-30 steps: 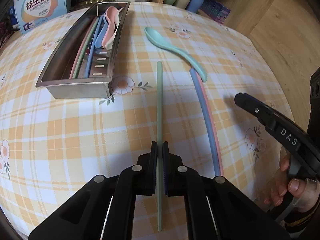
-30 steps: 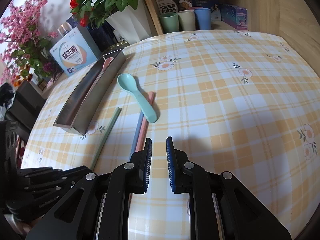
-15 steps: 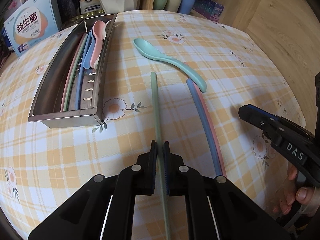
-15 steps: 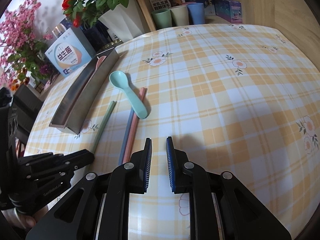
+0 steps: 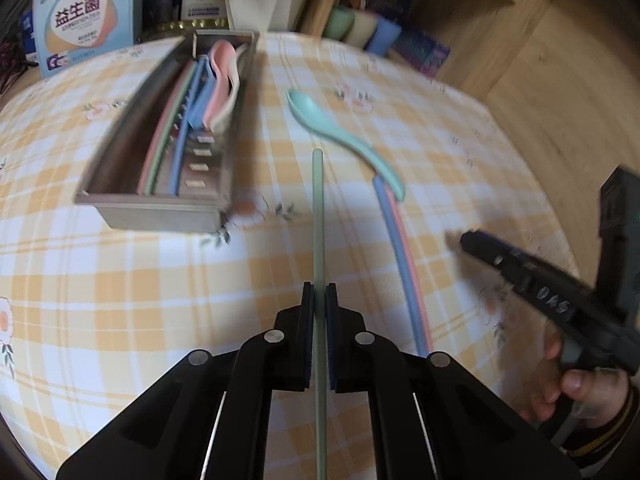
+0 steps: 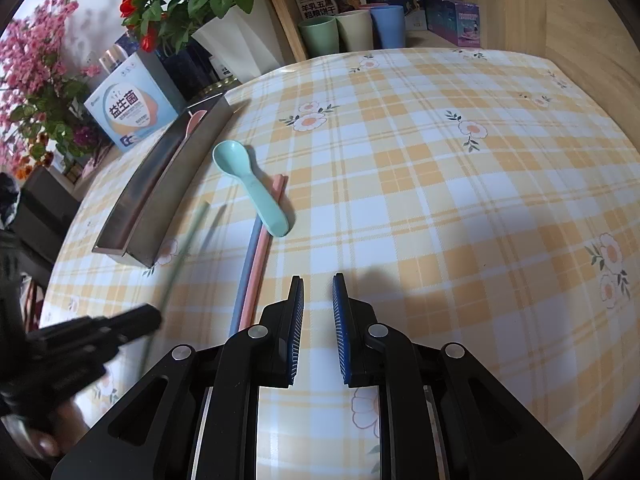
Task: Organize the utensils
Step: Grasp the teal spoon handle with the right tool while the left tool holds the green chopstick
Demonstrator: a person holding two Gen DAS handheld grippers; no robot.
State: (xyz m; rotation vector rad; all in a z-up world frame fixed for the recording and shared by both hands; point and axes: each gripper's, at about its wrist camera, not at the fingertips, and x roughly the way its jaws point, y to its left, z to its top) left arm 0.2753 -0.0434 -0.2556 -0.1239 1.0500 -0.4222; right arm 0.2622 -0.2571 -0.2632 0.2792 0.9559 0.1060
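Note:
My left gripper point(image 5: 319, 300) is shut on a long green chopstick point(image 5: 318, 208), which points away toward the far side. In the right wrist view the green chopstick point(image 6: 188, 236) is blurred, with its shadow beside it, so it hangs just above the cloth. A teal spoon point(image 5: 336, 132) lies to its right, its handle over a blue and a pink chopstick point(image 5: 404, 264). The steel tray point(image 5: 160, 210) at the left holds pink, blue and white spoons and several chopsticks. My right gripper point(image 6: 318, 284) is open a little, with nothing between its fingers, over bare cloth right of the blue and pink pair point(image 6: 256, 264).
At the table's far edge stand a blue and white box point(image 5: 84, 20), a white vase of flowers point(image 6: 236, 36) and three cups point(image 6: 352, 30). A wooden wall point(image 5: 560, 92) runs along the right side. A hand point(image 5: 588, 392) holds the right gripper.
The left gripper has lifted the green chopstick a little off the cloth and tilted up toward the tray. The right gripper has stayed where it was.

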